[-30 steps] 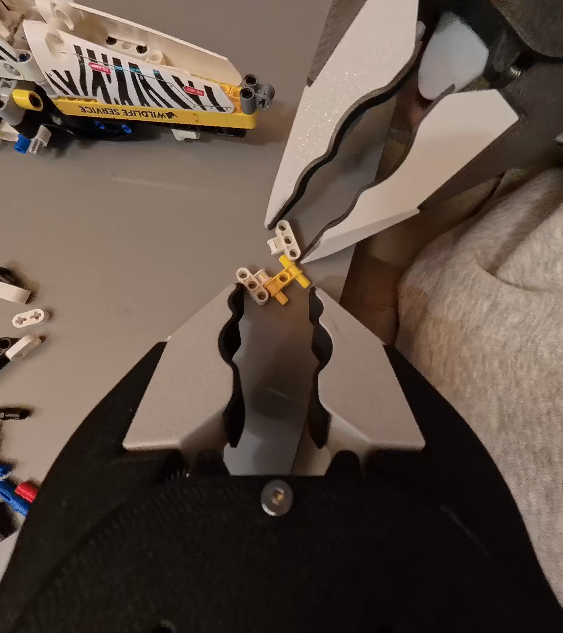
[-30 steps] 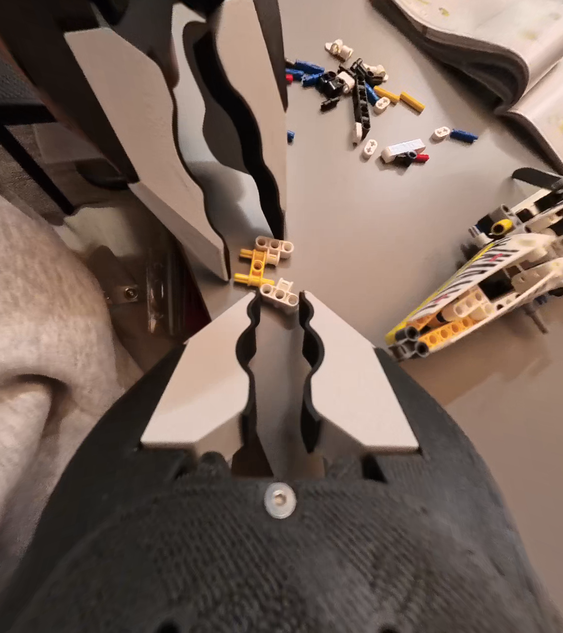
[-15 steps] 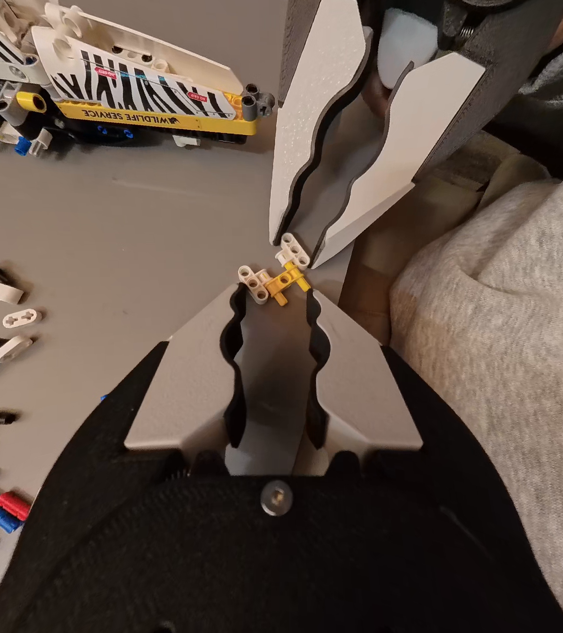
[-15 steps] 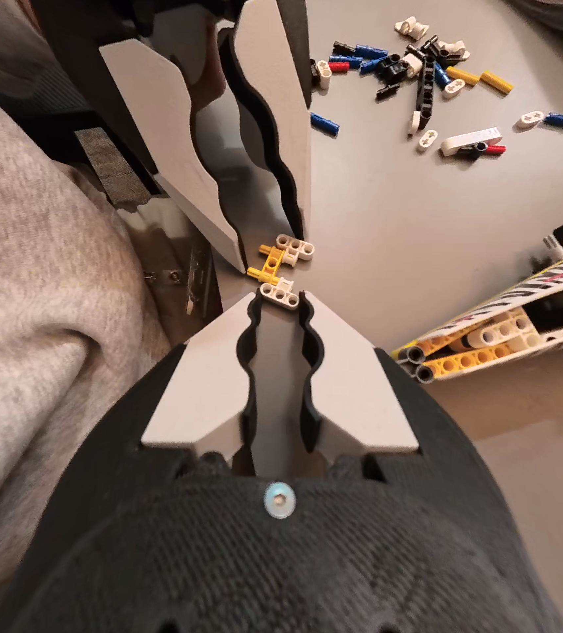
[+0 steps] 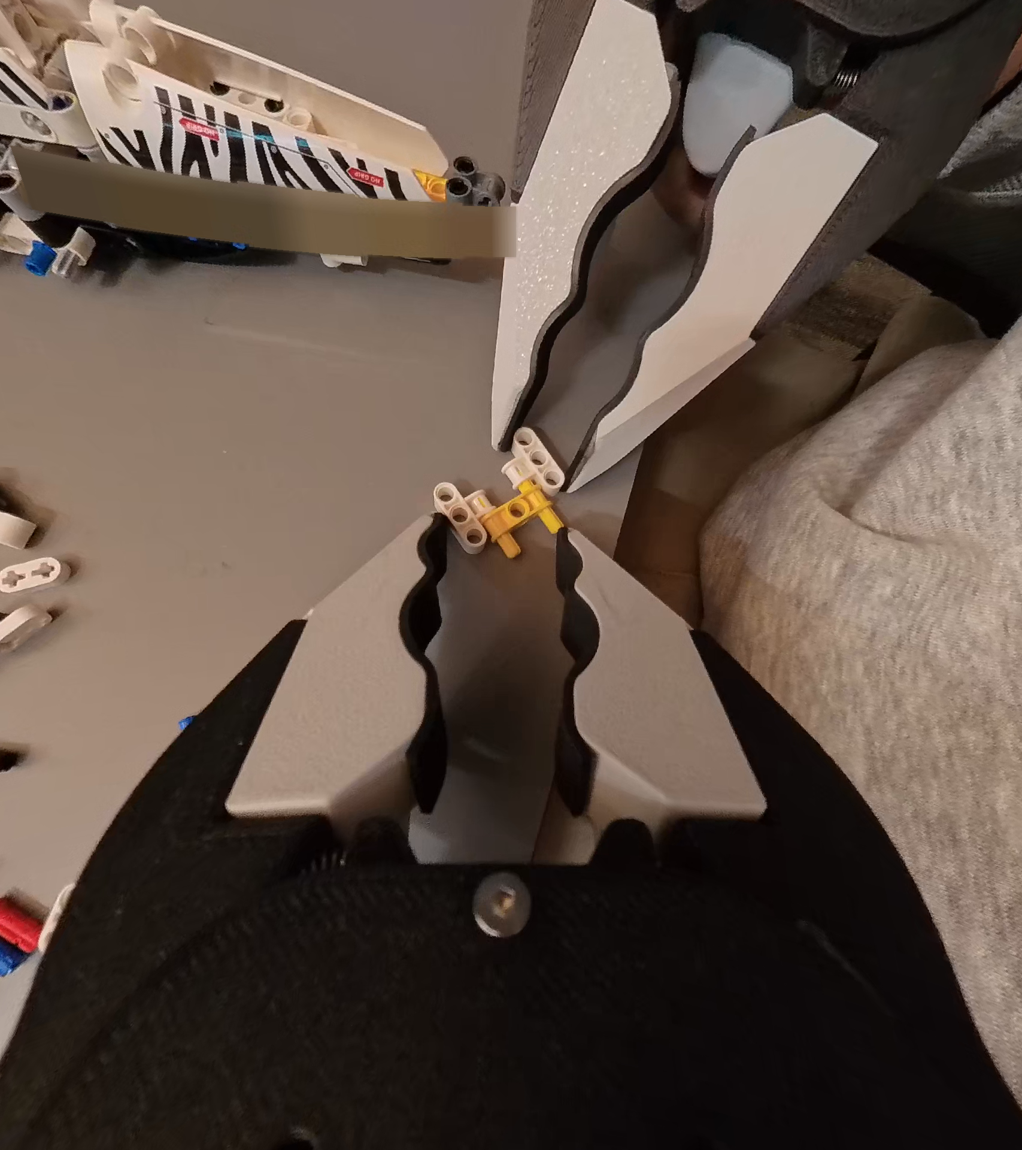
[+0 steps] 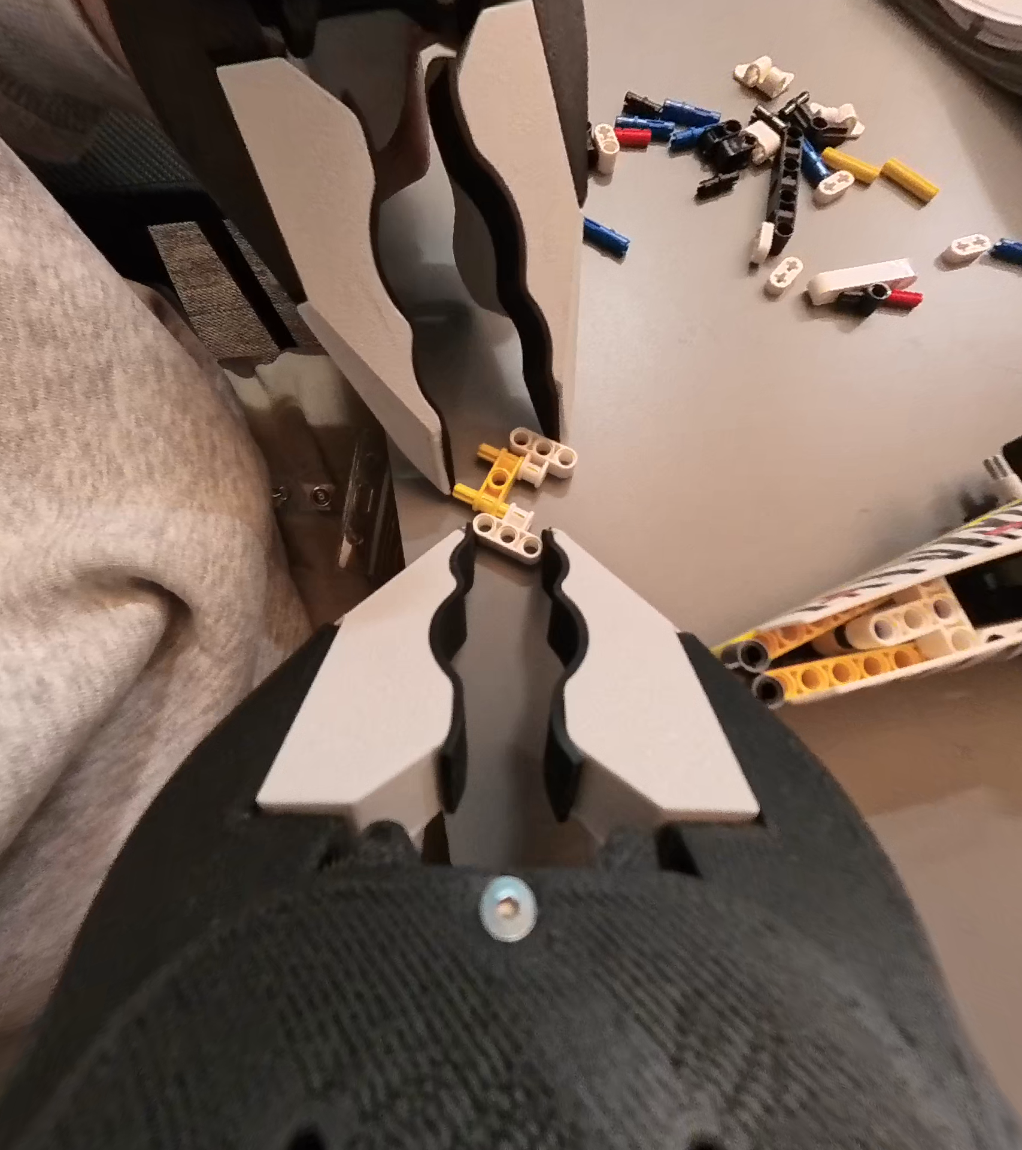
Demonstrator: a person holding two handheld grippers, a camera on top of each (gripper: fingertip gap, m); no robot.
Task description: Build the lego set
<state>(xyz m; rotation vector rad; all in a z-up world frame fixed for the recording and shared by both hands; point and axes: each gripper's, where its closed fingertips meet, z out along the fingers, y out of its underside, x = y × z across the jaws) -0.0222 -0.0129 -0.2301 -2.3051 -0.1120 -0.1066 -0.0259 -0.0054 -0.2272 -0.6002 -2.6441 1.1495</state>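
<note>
Left wrist view: held the small assembly, a yellow cross connector point(image 5: 511, 513) joining two white three-hole beams, just beyond the left gripper point(image 5: 499, 529), jaws fairly wide, near beam point(image 5: 460, 518) against one tip only; grip uncertain. Right gripper point(image 5: 536, 460) angled down from above, narrowly parted around the far beam point(image 5: 536, 459), probably to press it home. Right wrist view: clamped that beam point(image 6: 508, 538) at the fingertips, opposite gripper point(image 6: 505, 457) slanting in beyond the connector; loose parts point(image 6: 769, 155) and zebra-striped model point(image 6: 906, 610) well apart.
</note>
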